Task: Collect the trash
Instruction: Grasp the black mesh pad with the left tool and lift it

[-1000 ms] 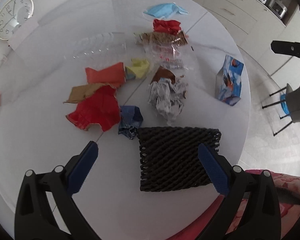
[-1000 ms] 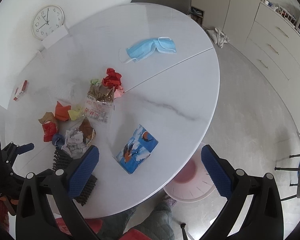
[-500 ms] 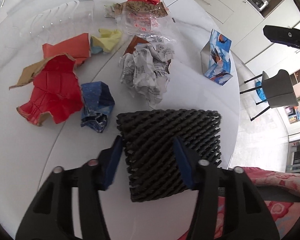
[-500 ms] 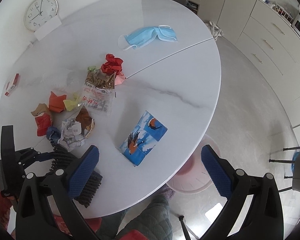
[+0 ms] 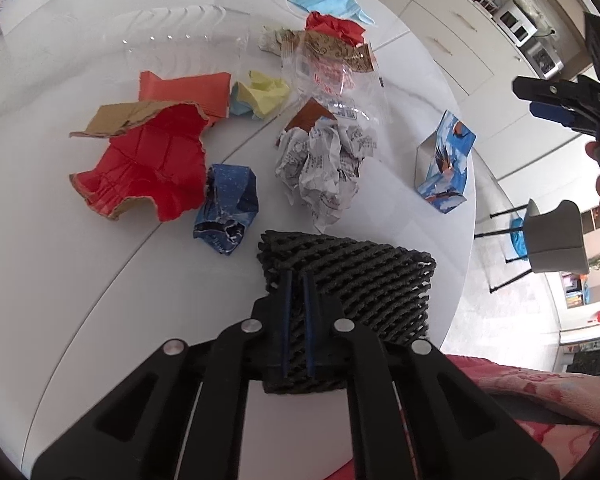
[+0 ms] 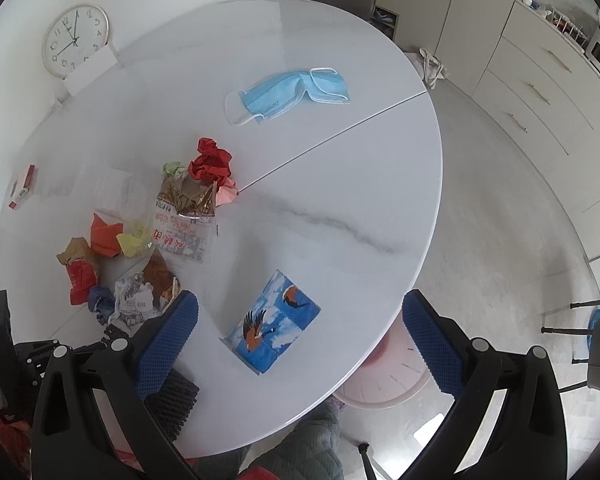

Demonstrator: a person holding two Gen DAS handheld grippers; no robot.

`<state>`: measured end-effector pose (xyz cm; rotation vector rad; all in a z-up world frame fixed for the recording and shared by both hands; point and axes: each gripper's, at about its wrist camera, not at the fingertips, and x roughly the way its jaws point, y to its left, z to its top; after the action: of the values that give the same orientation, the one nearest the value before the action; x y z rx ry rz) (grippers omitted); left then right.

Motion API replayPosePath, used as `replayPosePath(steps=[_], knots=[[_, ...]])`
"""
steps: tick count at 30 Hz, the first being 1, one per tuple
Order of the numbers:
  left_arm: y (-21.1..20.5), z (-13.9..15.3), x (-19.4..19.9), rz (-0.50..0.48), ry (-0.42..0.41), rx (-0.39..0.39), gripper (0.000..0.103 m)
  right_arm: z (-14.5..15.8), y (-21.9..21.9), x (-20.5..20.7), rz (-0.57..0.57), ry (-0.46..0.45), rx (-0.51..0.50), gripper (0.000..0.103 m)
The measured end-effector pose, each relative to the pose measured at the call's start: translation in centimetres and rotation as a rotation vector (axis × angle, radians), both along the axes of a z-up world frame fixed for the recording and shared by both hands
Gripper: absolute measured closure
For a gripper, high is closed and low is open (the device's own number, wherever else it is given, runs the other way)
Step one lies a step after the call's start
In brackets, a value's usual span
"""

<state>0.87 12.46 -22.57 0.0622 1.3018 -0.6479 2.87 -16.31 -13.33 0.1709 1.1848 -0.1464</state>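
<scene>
The left claw (image 5: 296,320) has just been closing and now pinches the black foam net (image 5: 364,280) at the counter's (image 5: 60,280) near edge. The right claw (image 6: 300,344) hangs open, nearer the pink bin (image 6: 384,376) below that edge.

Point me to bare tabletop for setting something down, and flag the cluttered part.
Free: the wide stretch of table between the blue face mask and the bird-print box, out to the rim. Also the far side between the mask and the wall clock. Crowded: the left side, from the red paper ball down to the crumpled newspaper.
</scene>
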Motion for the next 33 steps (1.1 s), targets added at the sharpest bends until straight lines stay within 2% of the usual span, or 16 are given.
replayPosePath(steps=[3, 6, 9, 11, 14, 19, 27, 32, 33], knots=[[0.2, 0.2, -0.3, 0.008, 0.004, -0.007, 0.097, -0.1, 0.0, 1.1, 0.022, -0.002, 0.002, 0.002], [-0.2, 0.3, -0.2, 0.006, 0.008, 0.022, 0.094, -0.2, 0.1, 1.7, 0.046, 0.0, 0.0, 0.002], [-0.1, 0.1, -0.3, 0.042, 0.03, 0.05, 0.07, -0.3, 0.1, 1.7, 0.063, 0.007, 0.007, 0.002], [0.3, 0.3, -0.5, 0.08, 0.021, 0.058, 0.048, -0.5, -0.1, 1.6, 0.075, 0.016, 0.012, 0.002], [0.4, 0.4, -0.9, 0.153, 0.025, 0.072, 0.036, -0.9, -0.3, 1.6, 0.099, 0.026, 0.019, 0.002], [1.0, -0.3, -2.5, 0.343, 0.109, 0.069, 0.033, -1.1, -0.6, 1.4, 0.161, 0.025, 0.034, 0.002], [-0.2, -1.0, -6.1, 0.758, 0.164, 0.091, 0.036, -1.7, -1.8, 0.7, 0.289, 0.029, 0.055, 0.002], [-1.6, -2.5, -6.8, 0.906, 0.21, 0.059, 0.041, -1.8, -2.8, 0.0, 0.34, 0.026, 0.064, 0.002], [-1.9, -2.5, -6.8, 0.935, 0.199, 0.059, 0.041, -1.7, -3.0, -0.2, 0.348, 0.022, 0.064, 0.002]])
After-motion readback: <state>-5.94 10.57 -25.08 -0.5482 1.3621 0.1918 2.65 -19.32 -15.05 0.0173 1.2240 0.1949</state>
